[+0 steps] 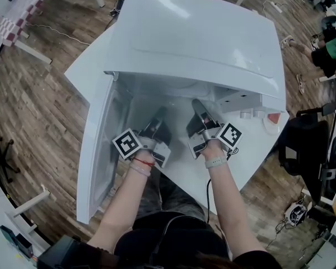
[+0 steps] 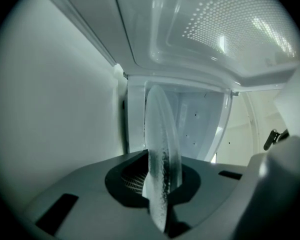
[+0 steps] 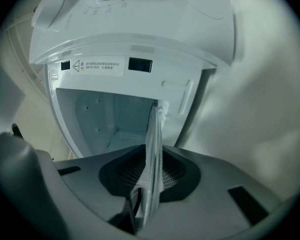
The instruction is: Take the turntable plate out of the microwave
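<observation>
While reaching side by side into the open microwave on the counter, both hands level at the cavity mouth, door swung out left.

Clear glass plate: straight ahead of both, near rim toward the person, the rest running far into the cavity. Seen edge-on in each gripper view, so lying in the plane of the jaw gaps. Hard to make out from the head view. Round, so no long axis worth noting. Way out: toward near, through the mouth. Judged not yet clear of the microwave.

At the rim's left, left gripper: closed on the glass, edge pinched deep between the pads.

At the rim's right, right gripper: jaws partway apart, rim between them, pads apparently standing off the glass on both sides. Judged no grip there.

Neither hand nearer than the other.

Judged next: right jaws onto the rim before any draw outward. Otherwise one pinch only, with risk of tilt or slip on smooth glass.
</observation>
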A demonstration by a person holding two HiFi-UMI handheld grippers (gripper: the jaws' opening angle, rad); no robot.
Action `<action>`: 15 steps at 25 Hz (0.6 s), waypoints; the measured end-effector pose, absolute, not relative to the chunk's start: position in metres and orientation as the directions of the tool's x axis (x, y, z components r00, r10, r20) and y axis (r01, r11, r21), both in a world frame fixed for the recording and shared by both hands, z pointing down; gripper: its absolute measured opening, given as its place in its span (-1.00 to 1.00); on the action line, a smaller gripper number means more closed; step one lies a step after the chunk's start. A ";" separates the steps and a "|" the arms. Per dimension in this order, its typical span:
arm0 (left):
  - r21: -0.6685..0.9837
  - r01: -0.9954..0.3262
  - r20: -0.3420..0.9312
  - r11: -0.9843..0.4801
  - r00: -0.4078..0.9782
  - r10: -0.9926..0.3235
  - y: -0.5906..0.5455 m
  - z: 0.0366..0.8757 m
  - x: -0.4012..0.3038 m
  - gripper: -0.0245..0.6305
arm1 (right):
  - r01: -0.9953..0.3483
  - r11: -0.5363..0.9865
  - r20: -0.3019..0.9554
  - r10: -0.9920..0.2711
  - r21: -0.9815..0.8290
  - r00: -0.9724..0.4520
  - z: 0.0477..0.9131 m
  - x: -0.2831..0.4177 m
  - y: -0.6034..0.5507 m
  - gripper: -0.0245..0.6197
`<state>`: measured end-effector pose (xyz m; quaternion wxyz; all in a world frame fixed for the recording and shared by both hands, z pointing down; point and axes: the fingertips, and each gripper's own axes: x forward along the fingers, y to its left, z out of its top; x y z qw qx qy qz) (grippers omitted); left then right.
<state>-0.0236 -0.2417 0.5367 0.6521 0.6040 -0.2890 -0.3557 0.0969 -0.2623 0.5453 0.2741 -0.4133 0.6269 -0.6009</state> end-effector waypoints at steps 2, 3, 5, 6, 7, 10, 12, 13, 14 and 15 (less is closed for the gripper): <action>0.994 0.111 -0.055 0.012 0.582 -0.811 -0.240 0.536 -0.025 -0.83 | -0.187 -0.060 0.151 -0.837 -0.981 -0.526 0.546 0.092 -0.262 -0.68; 0.994 0.109 -0.056 0.010 0.583 -0.811 -0.239 0.536 -0.025 -0.83 | -0.187 -0.058 0.151 -0.834 -0.981 -0.531 0.547 0.091 -0.261 -0.71; 0.994 0.107 -0.056 0.009 0.583 -0.811 -0.238 0.536 -0.025 -0.83 | -0.181 -0.047 0.138 -0.834 -0.982 -0.535 0.545 0.090 -0.259 -0.73; 0.994 0.108 -0.056 0.009 0.582 -0.811 -0.237 0.536 -0.025 -0.83 | -0.174 -0.039 0.127 -0.836 -0.984 -0.534 0.544 0.090 -0.259 -0.75; 0.994 0.110 -0.056 0.010 0.581 -0.812 -0.236 0.535 -0.025 -0.83 | -0.167 -0.030 0.116 -0.838 -0.986 -0.534 0.543 0.090 -0.258 -0.76; 0.994 0.109 -0.052 0.013 0.576 -0.816 -0.232 0.537 -0.025 -0.83 | -0.142 -0.019 0.093 -0.842 -0.990 -0.532 0.543 0.090 -0.254 -0.77; 0.995 0.099 -0.049 0.010 0.576 -0.816 -0.230 0.540 -0.026 -0.83 | -0.127 -0.009 0.075 -0.844 -0.992 -0.531 0.545 0.090 -0.251 -0.78; 0.995 0.096 -0.050 0.007 0.578 -0.815 -0.230 0.540 -0.026 -0.83 | -0.122 -0.001 0.066 -0.844 -0.993 -0.532 0.545 0.090 -0.250 -0.78; 0.995 0.097 -0.052 0.005 0.578 -0.814 -0.229 0.540 -0.026 -0.83 | -0.120 0.008 0.058 -0.844 -0.993 -0.533 0.545 0.090 -0.250 -0.78; 0.995 0.101 -0.055 0.004 0.578 -0.814 -0.229 0.539 -0.026 -0.83 | -0.120 0.017 0.051 -0.843 -0.993 -0.535 0.544 0.090 -0.249 -0.78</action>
